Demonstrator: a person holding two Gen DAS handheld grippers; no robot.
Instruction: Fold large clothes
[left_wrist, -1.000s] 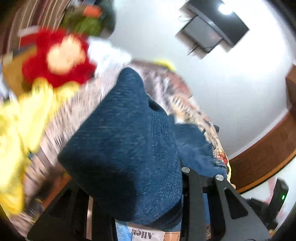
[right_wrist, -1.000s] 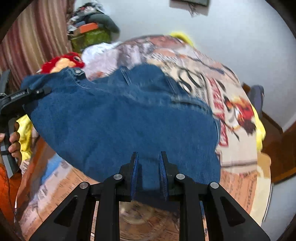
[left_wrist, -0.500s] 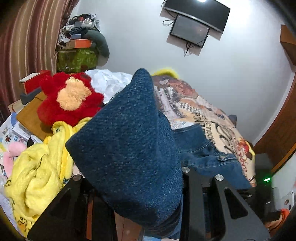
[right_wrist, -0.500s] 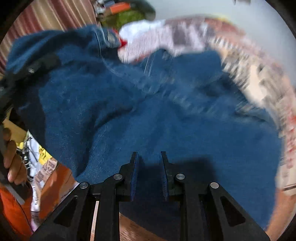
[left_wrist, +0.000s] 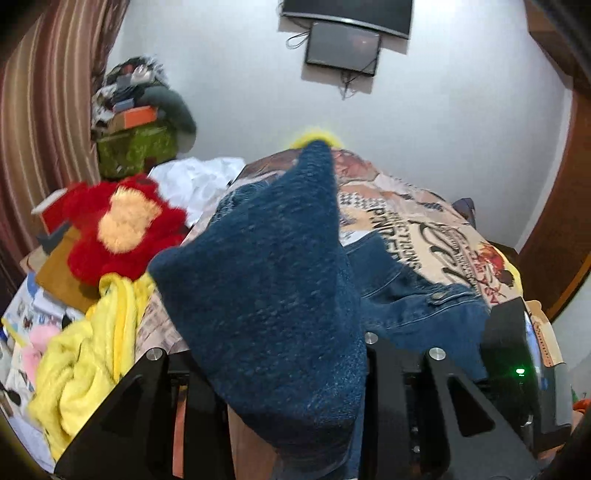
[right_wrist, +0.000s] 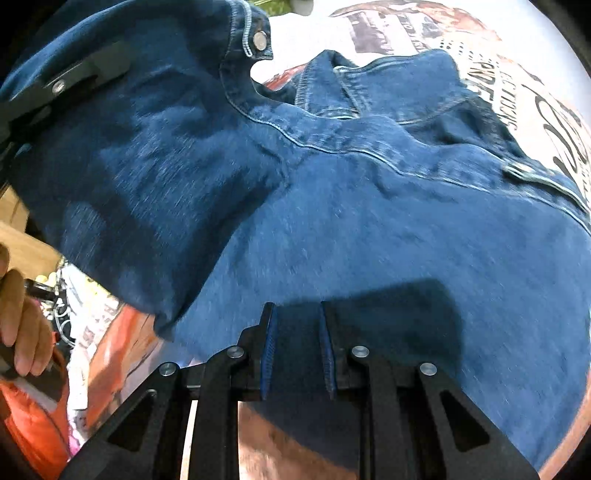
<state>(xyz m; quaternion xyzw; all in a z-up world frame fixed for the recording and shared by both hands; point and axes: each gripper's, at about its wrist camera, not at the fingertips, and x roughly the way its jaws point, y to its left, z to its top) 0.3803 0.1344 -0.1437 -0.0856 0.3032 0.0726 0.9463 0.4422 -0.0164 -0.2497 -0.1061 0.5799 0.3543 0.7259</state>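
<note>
Denim jacket lies partly spread over the printed bedspread on the bed, with one side lifted clear of it. The left hand-held gripper is clamped on a thick bunch of that raised denim, which stands up in a peak in front of its camera; in the right wrist view the same hand-held gripper shows at the upper left, holding the jacket's edge near a metal snap button. The right hand-held gripper is closed on the near hem, its blue pads pinching a narrow strip of cloth low against the bed.

I judge this to be the first fold, one half being carried over the other. Next, the raised side likely needs to travel across and come down flat, edges matched, while the right holds its hem as an anchor.
</note>
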